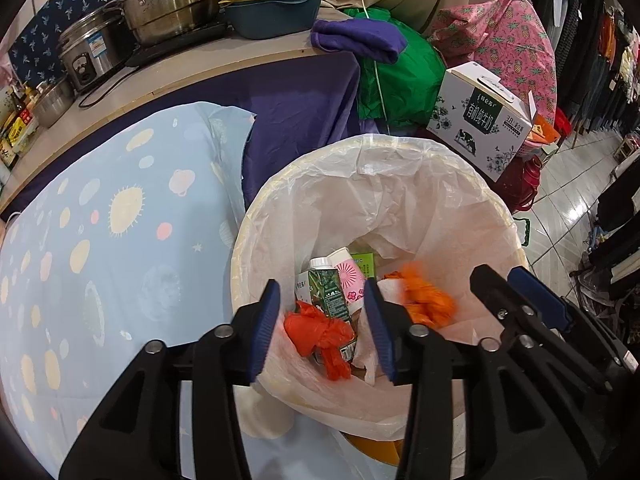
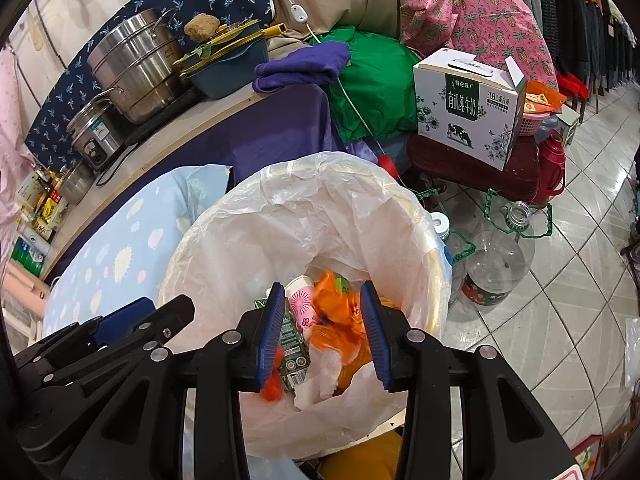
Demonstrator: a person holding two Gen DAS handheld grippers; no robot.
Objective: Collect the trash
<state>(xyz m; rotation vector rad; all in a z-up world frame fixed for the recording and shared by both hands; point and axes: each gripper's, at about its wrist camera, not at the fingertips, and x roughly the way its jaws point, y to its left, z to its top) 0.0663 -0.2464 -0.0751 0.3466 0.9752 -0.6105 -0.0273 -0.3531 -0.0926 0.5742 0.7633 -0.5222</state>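
Beside bin (image 2: 434,240), milk box (image 2: 464,112).

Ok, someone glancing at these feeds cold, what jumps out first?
The lined bin fills the middle of both views, with a red bag, a green carton and blurred orange plastic inside. Both tongs, left and right, hang open over it, gripping nothing. Behind the bin, to the right, sits a white milk box.

your left wrist camera looks steeply down into the lined trash bin (image 1: 400,184) from close above; your right wrist camera does likewise from just beside it. both share the bin (image 2: 304,184), milk carton box (image 1: 480,120) and bench (image 1: 192,68).
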